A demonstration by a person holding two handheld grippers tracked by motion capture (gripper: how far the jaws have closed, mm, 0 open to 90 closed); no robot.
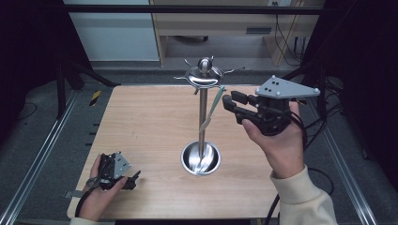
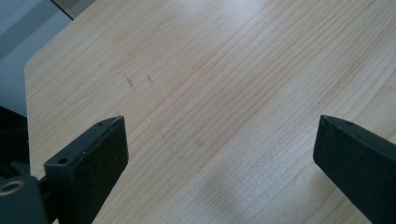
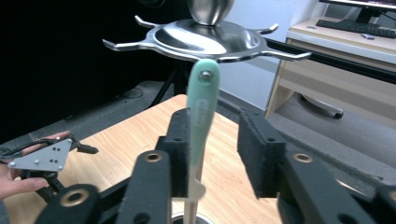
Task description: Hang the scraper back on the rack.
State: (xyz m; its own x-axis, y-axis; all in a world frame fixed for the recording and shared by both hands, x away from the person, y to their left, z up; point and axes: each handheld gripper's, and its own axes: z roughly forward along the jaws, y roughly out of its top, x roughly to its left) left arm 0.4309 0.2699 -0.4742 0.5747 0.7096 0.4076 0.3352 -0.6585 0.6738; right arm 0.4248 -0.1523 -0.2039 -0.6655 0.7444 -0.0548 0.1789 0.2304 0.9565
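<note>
A steel utensil stand (image 1: 203, 117) rises from a round bowl base (image 1: 201, 158) at the table's middle, with a hooked disc (image 3: 205, 39) on top. A utensil with a mint-green handle (image 1: 214, 105) (image 3: 201, 112) hangs from a hook on the stand's right side. My right gripper (image 1: 231, 100) (image 3: 214, 126) is raised beside it, jaws open. The handle lies between them against one pad, with a gap to the other. My left gripper (image 1: 133, 180) (image 2: 219, 126) rests low at the table's front left, open with nothing between its jaws.
The wooden table (image 1: 150, 122) has metal rails along both sides. A desk (image 3: 345, 42) with a keyboard stands beyond the far edge. The stand's hooks (image 1: 234, 70) stick out around the disc.
</note>
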